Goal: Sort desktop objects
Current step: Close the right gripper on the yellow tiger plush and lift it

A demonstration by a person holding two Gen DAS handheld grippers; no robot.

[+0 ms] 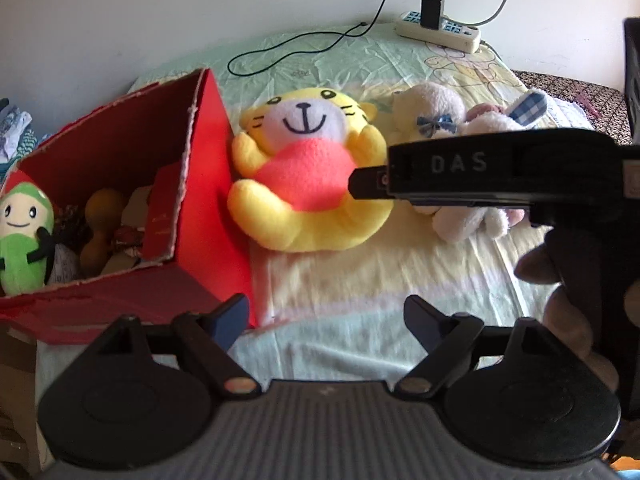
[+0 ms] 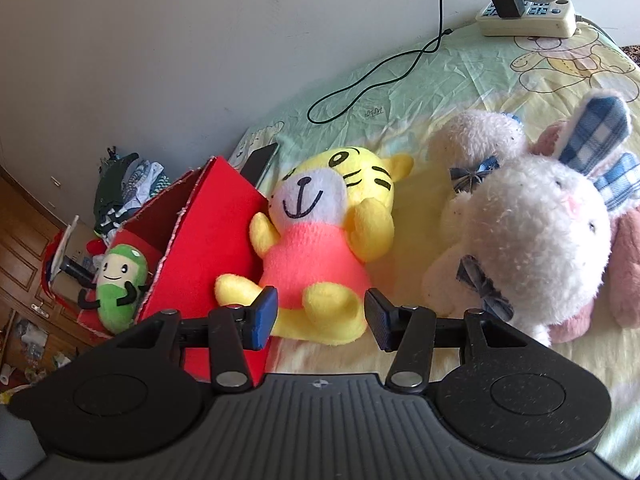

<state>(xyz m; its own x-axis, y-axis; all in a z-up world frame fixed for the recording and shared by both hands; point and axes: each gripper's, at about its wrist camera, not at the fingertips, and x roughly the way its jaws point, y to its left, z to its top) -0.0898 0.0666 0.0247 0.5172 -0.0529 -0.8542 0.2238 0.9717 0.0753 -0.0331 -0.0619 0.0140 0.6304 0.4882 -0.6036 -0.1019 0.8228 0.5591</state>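
Tiger toy before the right hand-held gripper; red box alongside.
Red box [image 2: 208,216] on the bed [image 2: 420,92], holding a green doll [image 2: 118,284]. Tiger toy [image 2: 320,240] lies against it, long axis away from the right hand-held gripper [image 2: 320,316], nearer, jaws apart, unclamped astride its leg; left hand-held gripper [image 1: 326,320] released, empty.

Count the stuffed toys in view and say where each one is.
4. Green toy in the red box; yellow tiger beside the box; white bear and white rabbit to its right. More may be hidden in the box.
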